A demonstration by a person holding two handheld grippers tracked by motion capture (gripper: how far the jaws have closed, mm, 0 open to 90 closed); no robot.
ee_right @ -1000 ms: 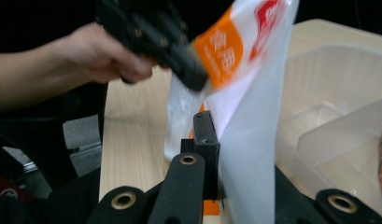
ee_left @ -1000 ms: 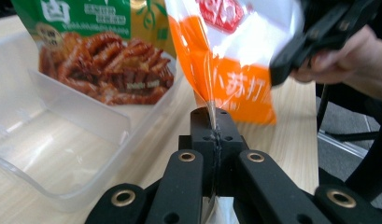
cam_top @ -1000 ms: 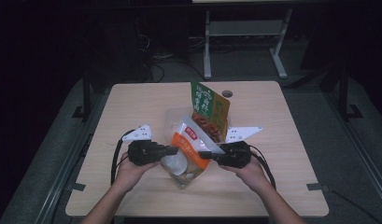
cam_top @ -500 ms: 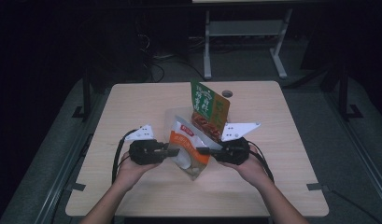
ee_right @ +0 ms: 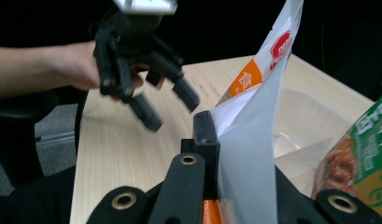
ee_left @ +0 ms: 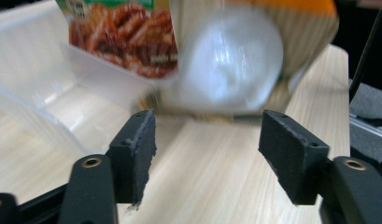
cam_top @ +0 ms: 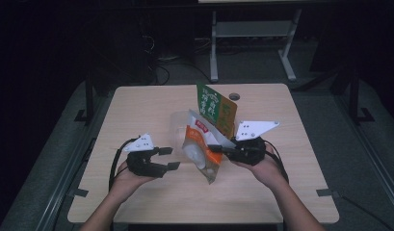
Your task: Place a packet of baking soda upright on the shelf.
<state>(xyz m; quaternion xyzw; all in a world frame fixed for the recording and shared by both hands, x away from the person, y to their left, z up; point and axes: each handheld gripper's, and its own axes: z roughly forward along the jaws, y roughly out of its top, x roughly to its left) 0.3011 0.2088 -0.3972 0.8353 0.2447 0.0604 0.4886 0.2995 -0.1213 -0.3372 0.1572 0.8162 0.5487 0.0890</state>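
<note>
Now, risks as held:
Right gripper (cam_top: 222,148): jaws clamped on the orange snack bag (cam_top: 200,151), hanging above the table (cam_top: 137,110).
Left gripper (cam_top: 169,158): jaws just opened, nothing between, beside the bag.
Slip: one-edge hold, swinging.
Knock: clear container (cam_top: 177,127), green packet (cam_top: 215,108) close behind.

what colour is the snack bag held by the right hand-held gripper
Orange and white, with a clear window; the snack bag shows best in the high view.

My worktop (cam_top: 137,110) is pale wood with a round hole (cam_top: 233,96) near its far edge; a clear plastic tub (cam_top: 177,126) and a green snack packet (cam_top: 215,108) stand on it.
</note>
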